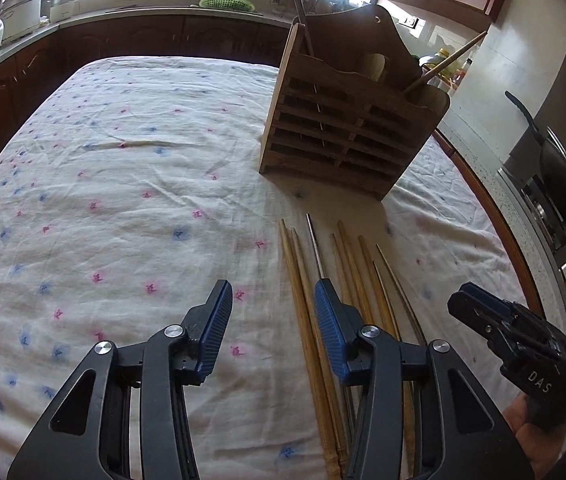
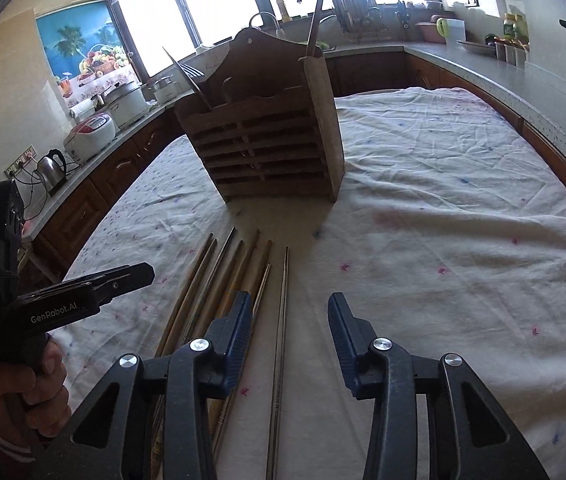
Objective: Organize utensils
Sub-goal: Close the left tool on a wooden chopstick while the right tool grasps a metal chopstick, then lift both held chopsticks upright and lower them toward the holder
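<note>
Left gripper [image 1: 274, 294] hovers low over the bench [image 1: 123, 184], jaws spread, nothing between them. Right gripper [image 2: 290, 306] likewise: jaws spread wide, empty, hanging over the cloth just right of the chopsticks.

Chopsticks [image 1: 303, 280] lie loose in a rough row on the floral cloth, tips pointing toward the wooden holder [image 1: 347, 128]. Mostly bamboo ones, side by side, some touching. One metal chopstick [image 2: 283, 312] lies slightly apart at the right edge of the row, between the right gripper's fingers in the right wrist view. In the left wrist view the row runs under the left gripper's right finger [image 1: 329, 320].

The slatted holder stands upright on the bench beyond the chopsticks, not touching them. A few utensils already stick up from its compartments, leaning; which compartment is unclear.
</note>
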